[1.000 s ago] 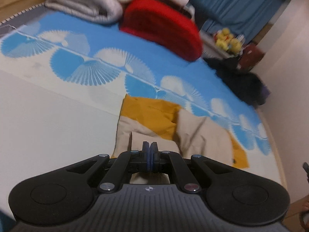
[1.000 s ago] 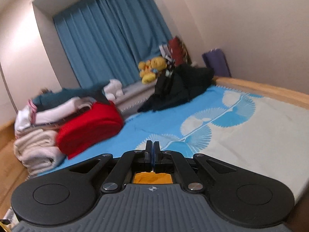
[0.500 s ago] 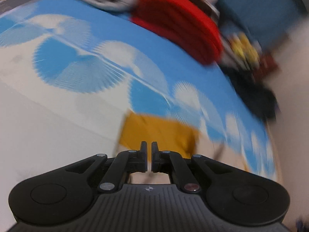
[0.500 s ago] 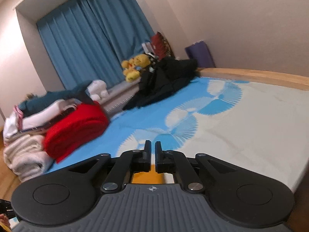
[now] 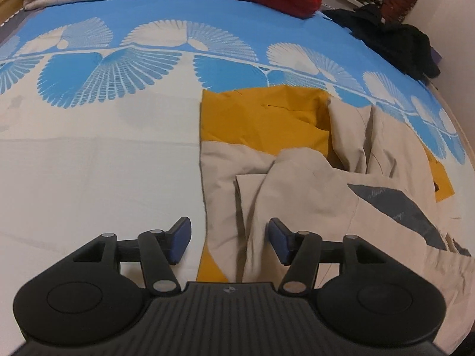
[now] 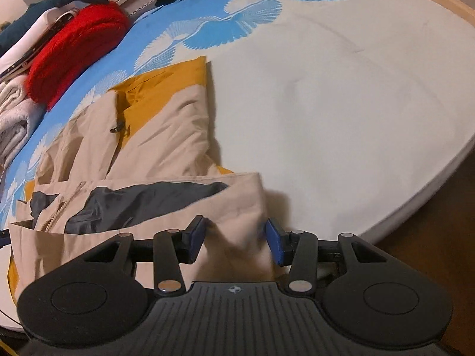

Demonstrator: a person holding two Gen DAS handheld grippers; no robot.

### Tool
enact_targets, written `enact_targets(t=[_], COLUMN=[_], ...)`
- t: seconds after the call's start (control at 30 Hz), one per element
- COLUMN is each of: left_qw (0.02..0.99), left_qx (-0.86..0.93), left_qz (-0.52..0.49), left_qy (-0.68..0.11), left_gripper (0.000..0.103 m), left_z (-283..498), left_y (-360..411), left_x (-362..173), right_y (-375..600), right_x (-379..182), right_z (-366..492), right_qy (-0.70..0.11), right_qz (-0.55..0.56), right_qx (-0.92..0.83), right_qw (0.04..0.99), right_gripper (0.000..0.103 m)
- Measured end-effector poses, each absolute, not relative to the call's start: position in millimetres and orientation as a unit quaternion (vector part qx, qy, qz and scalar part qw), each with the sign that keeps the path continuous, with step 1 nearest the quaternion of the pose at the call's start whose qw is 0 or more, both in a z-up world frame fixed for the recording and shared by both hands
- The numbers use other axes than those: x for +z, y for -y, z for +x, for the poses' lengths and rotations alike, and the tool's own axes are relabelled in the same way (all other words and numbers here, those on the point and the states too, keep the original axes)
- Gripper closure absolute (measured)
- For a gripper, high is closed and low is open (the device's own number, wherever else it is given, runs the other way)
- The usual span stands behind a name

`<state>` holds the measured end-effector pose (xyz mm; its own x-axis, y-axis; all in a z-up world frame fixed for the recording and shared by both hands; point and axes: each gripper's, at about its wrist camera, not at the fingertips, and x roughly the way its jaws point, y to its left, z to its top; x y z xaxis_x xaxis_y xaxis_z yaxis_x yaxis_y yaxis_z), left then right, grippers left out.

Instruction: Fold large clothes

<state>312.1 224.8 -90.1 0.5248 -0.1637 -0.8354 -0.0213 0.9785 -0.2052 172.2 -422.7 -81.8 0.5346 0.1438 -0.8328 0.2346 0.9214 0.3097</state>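
Both your grippers, left (image 5: 228, 244) & right (image 6: 234, 244), are opening w/ fingers not pinching yet, over the near edge of the tan-yellow jacket (image 5: 297, 166) on the bed (image 5: 98, 178), stretching toward 12 o'clock.

A large jacket (image 5: 311, 178), beige with mustard-yellow panels, lies partly folded and rumpled on the bed, filling the centre and right of the left wrist view. Its yellow section sits at the upper edge; a dark grey lining (image 6: 133, 201) (zipper teeth beside it) shows at the lower left of the right wrist view. A beige edge rises, creased, at lower centre there.
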Motion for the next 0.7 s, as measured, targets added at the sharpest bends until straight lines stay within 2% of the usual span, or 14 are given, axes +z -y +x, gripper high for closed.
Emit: enact_targets(t=[0.03,0.07,0.13,0.2,0.23,0.27,0.37,0.5,0.6,0.7], left_qw=[0.869,0.87,0.873,0.874,0.874,0.873,0.884,0.919,0.931,0.935], left_qx=[-0.044,-0.043,-0.043,-0.049,-0.055,-0.062,-0.058,-0.042,-0.009,0.028], left_qz=[-0.097,-0.097,-0.098,-0.098,-0.098,-0.097,-0.088,-0.151,-0.197,-0.187], left_qy=[-0.483,-0.481,-0.477,-0.473,-0.473,-0.474,-0.455,-0.363,-0.306,-0.301], left_gripper=[0.04,0.04,0.042,0.058,0.083,0.103,0.103,0.103,0.103,0.103], left_z=[311.9,311.8,311.0,313.0,316.1,317.2,316.5,305.3,302.2,321.5], left_y=[-224.6,-223.8,-222.8,-219.4,-217.8,-216.5,-220.4,-248.8,-265.3,-260.5], left_x=[-93.3,-95.6,-98.6,-97.1,-97.7,-96.9,-78.4,-34.8,-21.4,-26.2], right_y=[415.5,411.1,406.6,406.8,407.2,409.8,415.2,410.3,401.9,399.6], right_x=[-81.4,-81.0,-74.1,-56.7,-44.5,-29.8,14.8,54.0,58.4,50.9], right_z=[174.7,176.8,175.8,169.5,166.3,162.4,152.1,165.1,196.6,258.8], right_qy=[-0.484,-0.487,-0.475,-0.441,-0.412,-0.376,-0.26,-0.139,-0.088,-0.104], right_qz=[0.171,0.151,0.135,0.125,0.121,0.126,0.126,0.102,0.086,0.117], right_qx=[-0.027,-0.029,-0.027,-0.027,-0.031,-0.032,-0.021,0.012,0.007,-0.009], right_qw=[0.858,0.86,0.869,0.889,0.903,0.917,0.957,0.985,0.992,0.988], right_gripper=[0.067,0.084,0.095,0.1,0.1,0.1,0.1,0.1,0.1,0.099])
